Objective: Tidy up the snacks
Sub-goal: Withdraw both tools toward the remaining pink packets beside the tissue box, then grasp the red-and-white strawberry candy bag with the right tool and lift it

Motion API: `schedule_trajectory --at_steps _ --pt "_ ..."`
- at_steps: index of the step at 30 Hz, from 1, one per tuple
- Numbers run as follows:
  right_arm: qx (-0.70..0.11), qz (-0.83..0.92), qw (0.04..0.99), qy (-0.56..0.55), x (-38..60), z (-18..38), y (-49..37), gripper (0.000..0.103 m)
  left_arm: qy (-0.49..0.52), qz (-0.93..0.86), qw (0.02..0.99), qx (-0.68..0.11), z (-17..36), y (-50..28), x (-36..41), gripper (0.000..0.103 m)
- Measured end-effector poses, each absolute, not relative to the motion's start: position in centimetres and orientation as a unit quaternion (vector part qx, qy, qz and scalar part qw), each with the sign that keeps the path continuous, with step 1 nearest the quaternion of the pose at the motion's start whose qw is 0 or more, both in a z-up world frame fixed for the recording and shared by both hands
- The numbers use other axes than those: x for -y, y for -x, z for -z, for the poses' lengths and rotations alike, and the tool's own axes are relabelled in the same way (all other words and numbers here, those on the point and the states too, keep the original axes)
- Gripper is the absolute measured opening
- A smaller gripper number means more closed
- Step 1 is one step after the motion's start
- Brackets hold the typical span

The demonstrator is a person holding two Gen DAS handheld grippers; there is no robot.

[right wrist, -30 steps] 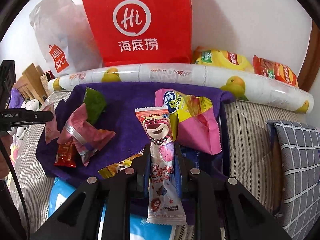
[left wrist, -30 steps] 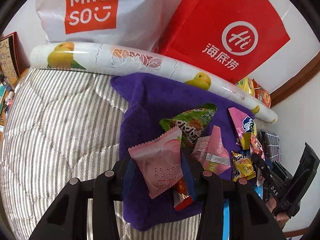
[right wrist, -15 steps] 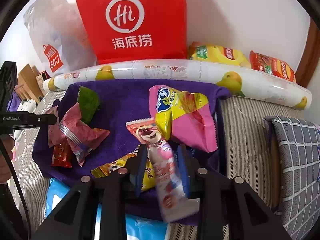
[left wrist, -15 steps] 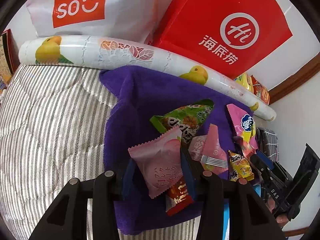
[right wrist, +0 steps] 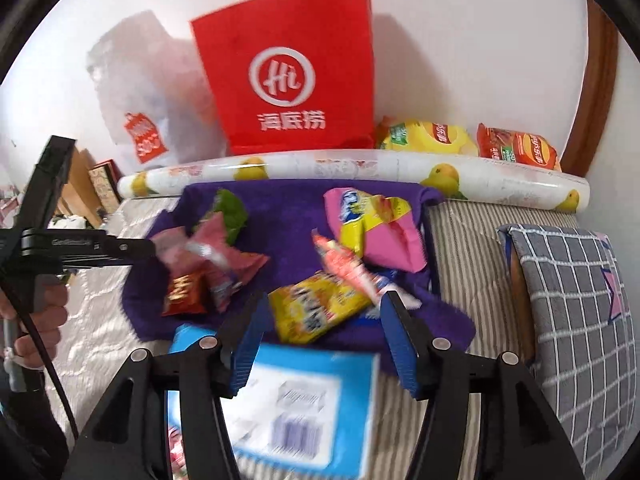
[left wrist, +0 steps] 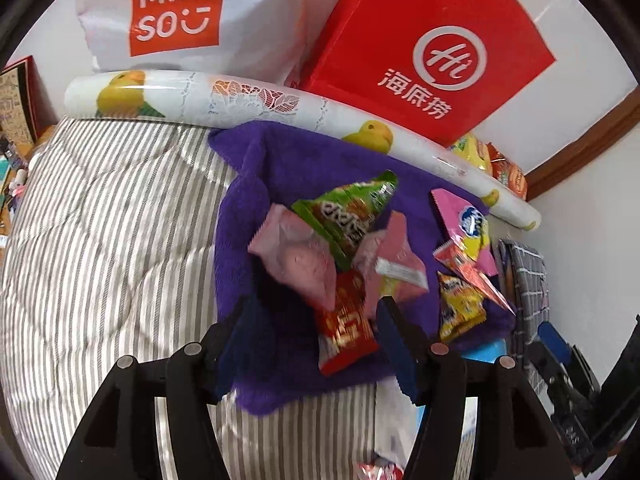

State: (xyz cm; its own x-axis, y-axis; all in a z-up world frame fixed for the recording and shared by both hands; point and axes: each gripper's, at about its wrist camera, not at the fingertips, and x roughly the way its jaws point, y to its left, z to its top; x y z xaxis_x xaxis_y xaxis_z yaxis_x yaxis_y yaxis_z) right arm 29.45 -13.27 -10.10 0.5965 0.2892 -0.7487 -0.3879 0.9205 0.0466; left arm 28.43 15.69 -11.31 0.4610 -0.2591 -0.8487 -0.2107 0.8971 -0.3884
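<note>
Snacks are piled on the purple towel (left wrist: 280, 168), which is spread on the striped bedding (left wrist: 100, 240). Pale pink packet (left wrist: 296, 256) is seen on the towel's middle, under the green packet (left wrist: 352, 212) and above the red packet (left wrist: 346, 328). Left gripper (left wrist: 308, 336) jaws are opening, nothing pressed by the pads. Right gripper (right wrist: 320, 332) jaws are opening too; yellow packet (right wrist: 316, 308) lies on the towel's near edge between the spread fingers, ungripped. Bear-print stick (right wrist: 348, 268) is resting just beyond it, against the pink-yellow bag (right wrist: 372, 228). Blue-white box (right wrist: 296, 396) is seen below the towel.
</note>
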Motion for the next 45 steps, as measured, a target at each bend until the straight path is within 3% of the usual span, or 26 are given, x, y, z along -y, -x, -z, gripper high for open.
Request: schedule_trajectory --at_steps 9,17,29,39,41,43,45 --pt "-0.412 -0.236 0.877 0.077 11.1 10.1 -21.7 0.058 0.215 0.014 0.833 -0.51 9.9 -23.0 -15.0 0.063" --pt "-0.457 -0.252 0.851 0.052 10.3 13.4 -17.2 0.058 0.226 0.014 0.831 -0.508 10.5 -19.2 -15.3 0.064" --pt "-0.548 -0.215 0.808 0.021 8.2 20.0 -19.2 0.063 0.25 0.003 0.82 -0.515 13.0 -16.6 -17.6 0.064" --pt "-0.518 -0.223 0.818 0.111 4.6 20.8 -17.4 0.064 0.247 0.005 0.824 -0.51 13.0 -15.8 -17.7 0.064" --pt "-0.504 -0.223 0.824 0.127 4.2 20.9 -17.0 0.059 0.241 0.004 0.826 -0.509 12.9 -15.5 -17.4 0.064" --pt "-0.492 -0.231 0.826 0.148 3.8 20.7 -16.6 0.03 0.231 0.003 0.829 -0.509 12.7 -15.3 -17.0 0.064" --pt "-0.484 -0.242 0.827 0.154 3.6 20.3 -16.2 0.028 0.22 0.001 0.832 -0.509 12.6 -15.0 -16.7 0.064"
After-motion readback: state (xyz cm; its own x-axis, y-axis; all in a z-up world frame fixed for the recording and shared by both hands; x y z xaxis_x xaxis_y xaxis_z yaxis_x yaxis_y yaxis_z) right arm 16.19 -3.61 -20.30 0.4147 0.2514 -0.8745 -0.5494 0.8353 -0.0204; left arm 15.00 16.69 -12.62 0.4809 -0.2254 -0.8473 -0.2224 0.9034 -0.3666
